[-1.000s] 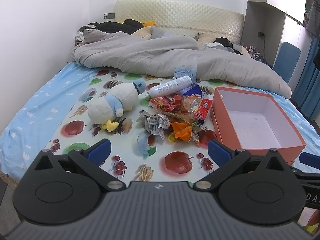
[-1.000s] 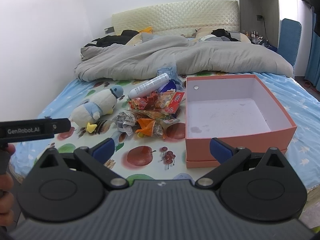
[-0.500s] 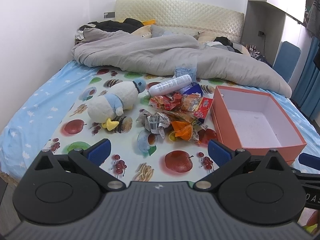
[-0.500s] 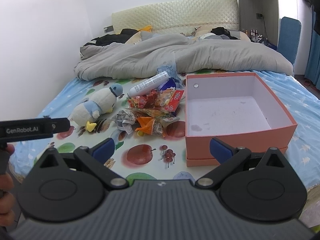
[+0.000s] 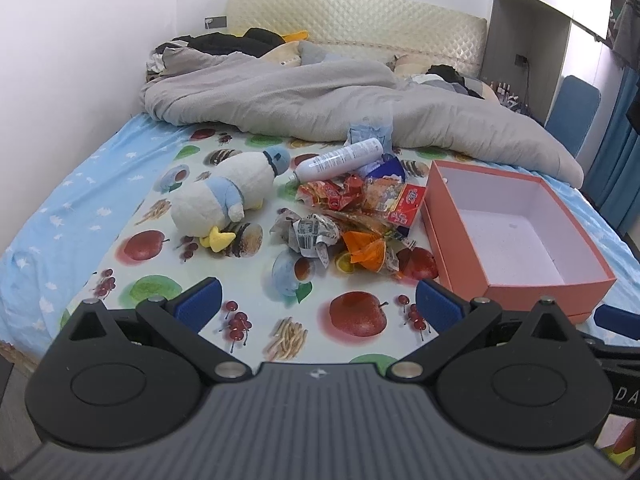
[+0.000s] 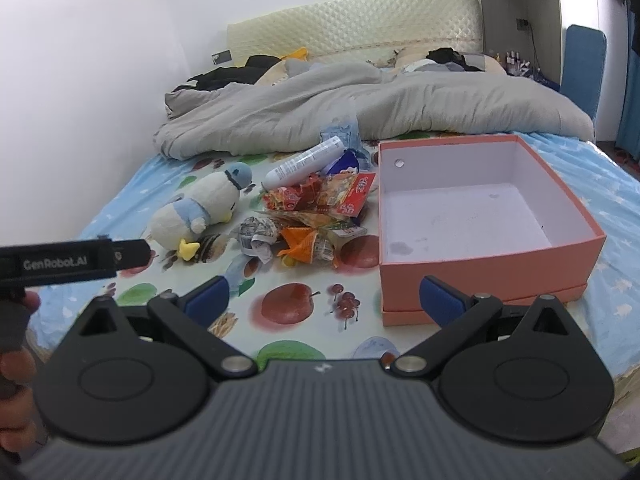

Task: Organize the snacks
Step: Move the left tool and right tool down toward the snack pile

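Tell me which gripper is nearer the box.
Right. The right gripper sits just short of the box, its right finger in front of the near wall. The left gripper is off to the box's left, facing the snack pile.

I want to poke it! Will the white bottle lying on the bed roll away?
Probably a little. The white bottle is round and lies on its side, so a sideways poke could roll it. The snack packets next to it and the soft bed would likely stop it soon.

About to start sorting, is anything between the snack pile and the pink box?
Nothing visible. The snack pile lies right beside the pink box, whose open top is empty; the plush penguin sits on the pile's far side.
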Available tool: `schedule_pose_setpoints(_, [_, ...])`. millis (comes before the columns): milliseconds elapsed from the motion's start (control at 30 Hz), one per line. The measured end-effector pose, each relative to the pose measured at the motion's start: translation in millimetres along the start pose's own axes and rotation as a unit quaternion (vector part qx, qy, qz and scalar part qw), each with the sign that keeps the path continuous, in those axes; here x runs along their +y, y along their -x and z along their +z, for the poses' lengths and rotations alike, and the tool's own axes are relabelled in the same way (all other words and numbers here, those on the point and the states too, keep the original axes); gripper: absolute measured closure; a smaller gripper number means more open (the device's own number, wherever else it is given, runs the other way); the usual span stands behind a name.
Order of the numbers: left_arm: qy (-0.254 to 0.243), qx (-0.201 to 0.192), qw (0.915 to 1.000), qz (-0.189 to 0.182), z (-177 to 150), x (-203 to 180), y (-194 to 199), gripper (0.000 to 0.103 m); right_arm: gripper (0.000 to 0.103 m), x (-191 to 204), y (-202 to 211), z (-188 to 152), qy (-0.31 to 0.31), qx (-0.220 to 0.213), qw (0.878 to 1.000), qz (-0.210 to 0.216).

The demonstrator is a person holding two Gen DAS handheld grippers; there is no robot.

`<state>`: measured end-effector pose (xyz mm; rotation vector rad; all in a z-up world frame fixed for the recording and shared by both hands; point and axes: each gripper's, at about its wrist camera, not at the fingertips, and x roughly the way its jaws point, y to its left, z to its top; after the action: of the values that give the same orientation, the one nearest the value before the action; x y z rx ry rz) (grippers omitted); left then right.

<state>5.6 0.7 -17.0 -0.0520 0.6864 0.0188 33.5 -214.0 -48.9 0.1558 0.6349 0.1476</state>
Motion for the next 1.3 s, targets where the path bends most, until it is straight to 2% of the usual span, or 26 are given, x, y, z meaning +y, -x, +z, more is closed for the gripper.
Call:
schedule_pose_setpoints(233, [-0.004,0.002,0.9999,-0.009,0,8,-17,0.0,0.0,2,-8,-4,0.011,-0.002,1.0,-0.012])
schedule_pose_setpoints(500, [-0.03,0.008,0.9994,-0.014,-2,11,-56,0.0,0.0,-1,-30,-14,0.007,-0.001,1.0,-0.002])
schedule_pose_setpoints(733, [-0.041,0.016,0.9988,-0.021,-3,19,-102,0.0,0.004,-1,-58,-22,-0.004,0.01,1.0,-0.018])
schedule_pose_setpoints(900, [-0.053,0.015,0.9983,-0.017,0,25,-127,0.0,0.019,7,-79,-24,0.005,0.015,1.0,-0.026])
schedule_pose_setpoints(967, [-0.054,0.016,0.9983,-0.013,1,29,-134,0.0,0.03,11,-87,-25,0.01,0.019,1.0,-0.021])
schedule_pose_setpoints(1233, [-0.05,0.04,0.9975,-0.03,3,47,-179,0.0,0.041,36,-122,-22,0.036,0.021,0.999,0.015])
schedule_pose_setpoints(1300, [-0.042,0.046,0.9974,-0.037,5,52,-192,0.003,0.047,40,-133,-21,0.045,0.029,0.998,0.017])
